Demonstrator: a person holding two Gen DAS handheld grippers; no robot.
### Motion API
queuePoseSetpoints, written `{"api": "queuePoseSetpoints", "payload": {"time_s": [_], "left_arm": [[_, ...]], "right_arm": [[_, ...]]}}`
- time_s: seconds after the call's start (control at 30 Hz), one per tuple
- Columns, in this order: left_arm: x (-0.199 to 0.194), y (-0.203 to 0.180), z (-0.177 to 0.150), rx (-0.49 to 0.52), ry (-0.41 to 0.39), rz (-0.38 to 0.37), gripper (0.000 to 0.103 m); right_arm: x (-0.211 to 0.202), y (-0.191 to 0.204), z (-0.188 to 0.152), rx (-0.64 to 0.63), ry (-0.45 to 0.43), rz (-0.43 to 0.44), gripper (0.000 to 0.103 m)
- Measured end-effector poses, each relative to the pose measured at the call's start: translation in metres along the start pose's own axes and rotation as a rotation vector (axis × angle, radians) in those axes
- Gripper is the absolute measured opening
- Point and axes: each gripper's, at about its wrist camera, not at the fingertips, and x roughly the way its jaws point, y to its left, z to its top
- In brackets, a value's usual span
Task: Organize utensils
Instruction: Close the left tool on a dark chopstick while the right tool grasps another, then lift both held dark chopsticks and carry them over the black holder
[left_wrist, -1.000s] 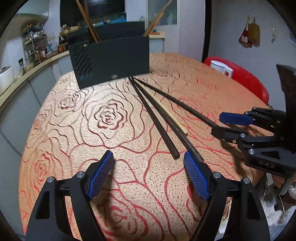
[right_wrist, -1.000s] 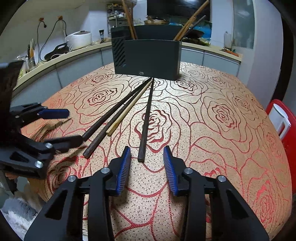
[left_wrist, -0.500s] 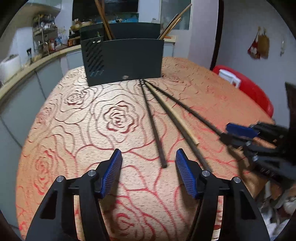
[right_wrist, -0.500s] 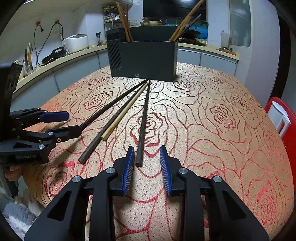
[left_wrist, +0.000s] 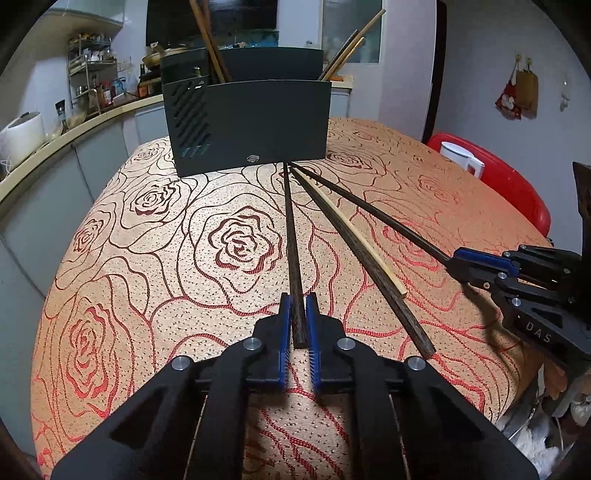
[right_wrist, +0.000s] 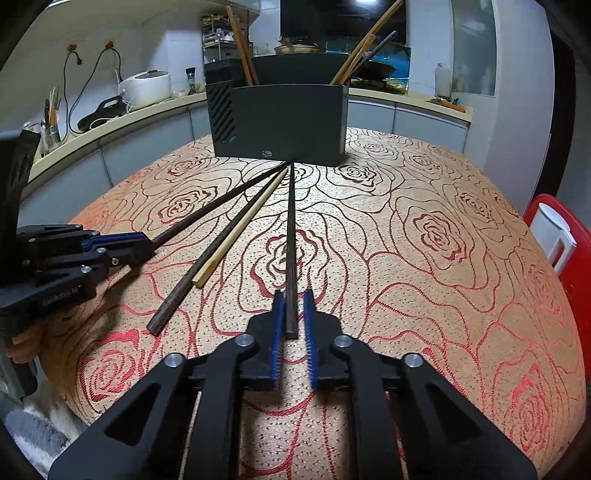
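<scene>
Several chopsticks fan out on the table from the foot of a black utensil holder, which also shows in the right wrist view. My left gripper is shut on the near end of the leftmost dark chopstick. My right gripper is closed around the near end of the rightmost thin dark chopstick. Between them lie a dark chopstick and a pale wooden chopstick. More chopsticks stand in the holder.
The round table has a rose-patterned cloth and drops off close behind both grippers. A red chair with a white jug stands at the right. A kitchen counter with appliances runs behind the table.
Both grippers moved forward and closed from open onto the ends of their chopsticks. The chopsticks themselves lie where they were.
</scene>
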Motion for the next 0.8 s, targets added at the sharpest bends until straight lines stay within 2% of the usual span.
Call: {"api": "queuePoseSetpoints", "payload": {"time_s": [0.2,0.37,0.57,0.8], "left_arm": [[-0.009,0.003,0.003,0.007,-0.024,0.021,0.007],[-0.026,0.01,0.008,0.002,-0.07,0.035,0.007],[-0.059,0.016,0.022,0.019,-0.17,0.083,0.007],[-0.103,0.027,0.053,0.03,-0.296,0.143,0.007]], "right_arm": [[-0.001,-0.004,0.002,0.016,0.018,0.019,0.008],[-0.012,-0.006,0.007,0.026,-0.006,0.023,0.008],[-0.039,-0.016,0.023,0.052,-0.077,0.034,0.008],[-0.079,-0.028,0.05,0.071,-0.197,0.05,0.008]]}}
